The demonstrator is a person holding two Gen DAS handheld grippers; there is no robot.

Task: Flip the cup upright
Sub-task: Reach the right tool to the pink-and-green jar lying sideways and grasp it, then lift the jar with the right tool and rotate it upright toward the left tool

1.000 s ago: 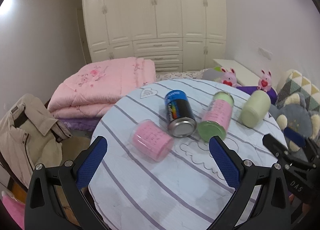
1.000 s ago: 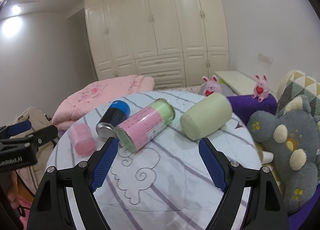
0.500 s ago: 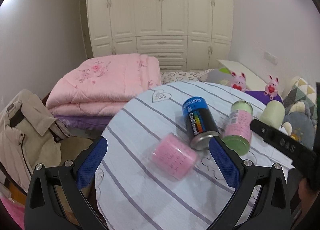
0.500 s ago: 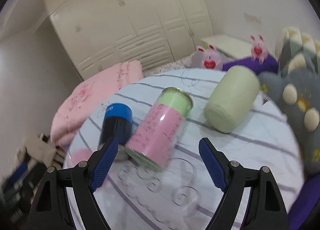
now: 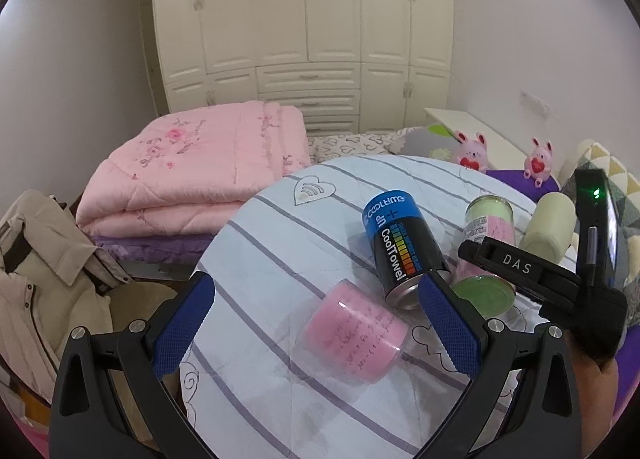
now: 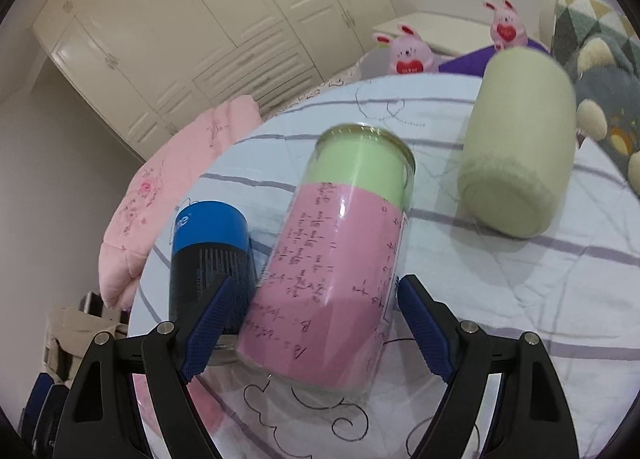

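Pink-and-green cup (image 6: 332, 255) lies lengthwise between the spread right gripper (image 6: 310, 323), beside the blue can (image 6: 210, 255); left gripper (image 5: 316, 335) spread, farther off.

Our right gripper (image 6: 312, 323) has closed in on the lying clear glass cup with the pink and green sleeve (image 6: 332, 267), whose base end now sits between the wide-spread blue pads (image 6: 208, 327); contact is hard to judge. Our left gripper (image 5: 316, 335) has swung left, so the short pink-sleeved cup (image 5: 352, 335) now lies between its fingertips.
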